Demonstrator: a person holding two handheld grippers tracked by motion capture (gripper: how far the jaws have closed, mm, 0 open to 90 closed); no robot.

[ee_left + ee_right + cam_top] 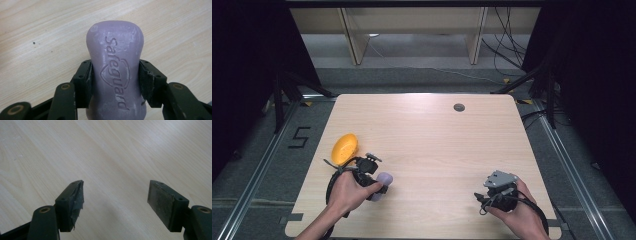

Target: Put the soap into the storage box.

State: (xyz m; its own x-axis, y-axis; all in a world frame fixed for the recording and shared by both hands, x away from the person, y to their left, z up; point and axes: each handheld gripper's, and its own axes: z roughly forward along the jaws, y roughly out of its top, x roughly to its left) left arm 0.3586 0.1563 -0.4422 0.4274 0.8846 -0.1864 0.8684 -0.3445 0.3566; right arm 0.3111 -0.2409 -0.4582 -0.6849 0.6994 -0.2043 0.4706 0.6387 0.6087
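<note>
A pale purple soap bar (116, 67) stamped "Safeguard" sits between the two black jaws of my left gripper (115, 75), which is shut on its narrow waist. From above, the soap bar (383, 180) pokes out to the right of the left gripper (379, 186) near the table's front left. An orange bowl-shaped dish (344, 148) lies just behind that hand. My right gripper (115, 192) stands open over bare wood with nothing between its pads. In the high view the right gripper (484, 199) rests near the front right of the table.
The light wooden table (427, 145) has a round cable hole (459, 107) at the back right. Black frames and cables stand on the floor beyond the table's far edge.
</note>
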